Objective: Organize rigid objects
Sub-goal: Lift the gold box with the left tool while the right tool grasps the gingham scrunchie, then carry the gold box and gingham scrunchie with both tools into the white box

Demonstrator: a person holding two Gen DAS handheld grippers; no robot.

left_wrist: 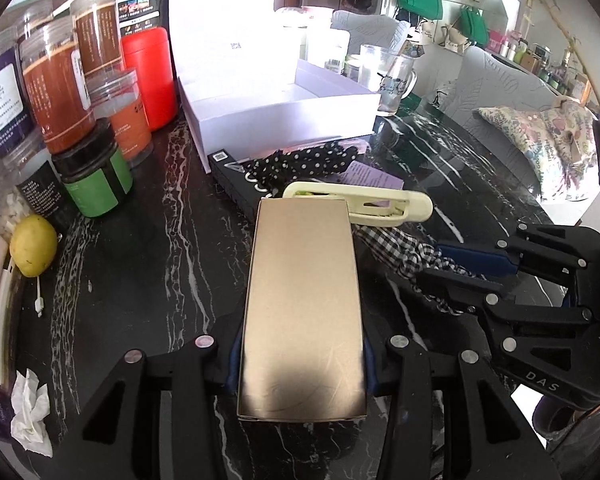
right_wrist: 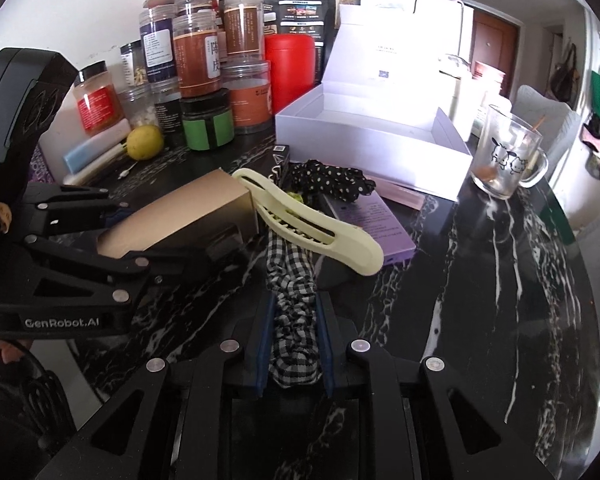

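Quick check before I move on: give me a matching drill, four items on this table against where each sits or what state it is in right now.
Items:
1. gold box
2. checked scrunchie
3. lemon
4. glass mug

States:
A. standing on the table right of the open white box
B. pinched in the right gripper
C. lying in front of the jars
D. clamped in the left gripper

Pairs: 1-D, 2-B, 3-C, 4-A
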